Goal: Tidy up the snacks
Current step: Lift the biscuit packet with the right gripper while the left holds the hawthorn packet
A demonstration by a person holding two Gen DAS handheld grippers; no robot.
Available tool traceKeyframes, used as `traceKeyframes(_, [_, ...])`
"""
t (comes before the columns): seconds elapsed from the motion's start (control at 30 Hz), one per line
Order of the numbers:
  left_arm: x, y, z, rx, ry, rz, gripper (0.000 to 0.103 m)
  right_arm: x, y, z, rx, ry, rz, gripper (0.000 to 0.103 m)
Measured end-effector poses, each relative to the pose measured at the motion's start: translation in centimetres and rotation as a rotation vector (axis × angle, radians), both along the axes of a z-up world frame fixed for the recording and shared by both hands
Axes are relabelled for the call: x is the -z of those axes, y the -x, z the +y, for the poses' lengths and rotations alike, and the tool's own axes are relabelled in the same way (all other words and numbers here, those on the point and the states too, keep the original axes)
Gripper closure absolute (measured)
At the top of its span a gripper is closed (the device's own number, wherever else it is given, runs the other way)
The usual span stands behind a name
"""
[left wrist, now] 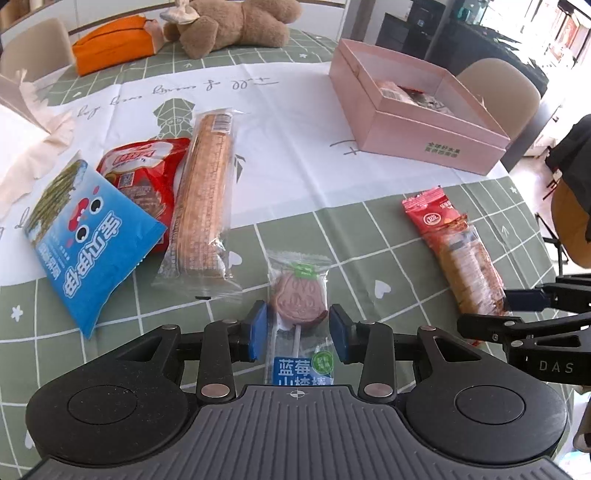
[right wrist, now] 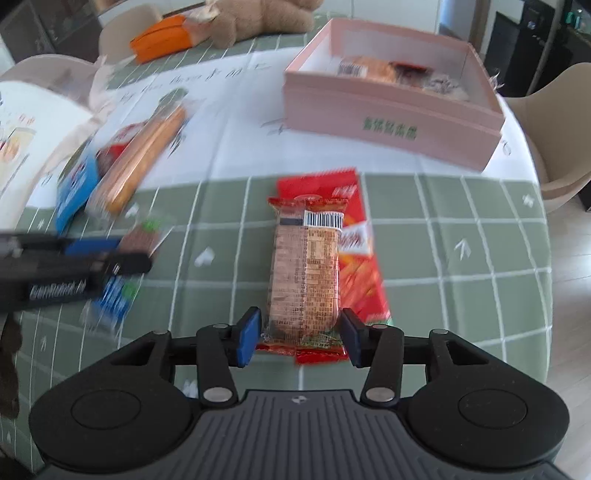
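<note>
Snacks: some already in pink box (left wrist: 424,136), upper right; five left out. Your left gripper (left wrist: 297,332) straddles lollipop (left wrist: 299,299), right gripper (right wrist: 299,338) straddles cracker pack (right wrist: 304,273); both spread, neither pinching.

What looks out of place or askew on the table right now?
Nothing spilled or damaged. The brown plush teddy bear lies toppled at the far edge, odd among snacks. The clear-wrapped cracker pack lies on top of a flat red snack packet, overlapping it rather than lying apart.
</note>
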State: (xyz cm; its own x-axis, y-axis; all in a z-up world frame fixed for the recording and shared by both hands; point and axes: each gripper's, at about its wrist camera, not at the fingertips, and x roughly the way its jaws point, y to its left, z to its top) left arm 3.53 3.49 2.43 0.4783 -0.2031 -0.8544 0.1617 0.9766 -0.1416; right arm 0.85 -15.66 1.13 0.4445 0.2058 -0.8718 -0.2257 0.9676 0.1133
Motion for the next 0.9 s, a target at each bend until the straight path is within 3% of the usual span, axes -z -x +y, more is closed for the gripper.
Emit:
traceKeyframes(0.27, [0.0,0.4,-0.3,0.027,-0.03,-0.008,0.061,-0.5,-2.4,1.4,0.005,0.043,-0.073,0.045])
traceKeyframes(0.47, [0.0,0.6,-0.1,0.024,-0.022,-0.012,0.061,-0.1,-3.9,3.1,-0.035,0.1,-0.1,0.045])
traceKeyframes(0.63, [0.1,0.8,-0.8,0.043,-0.052,-0.025,0.061,-0.4,-3.2,2.8,-0.07,0.035,-0.064,0.062])
traceKeyframes(0.8, [0.2,0.9,-1.3,0.05,-0.07,-0.027,0.057,-0.7,-1.7,1.2,-0.045,-0.02,-0.003,0.062])
traceKeyframes(0.9, [0.2,0.9,-1.3,0.05,-0.069,-0.027,0.055,-0.9,-0.9,1.0,-0.054,0.012,-0.044,0.061])
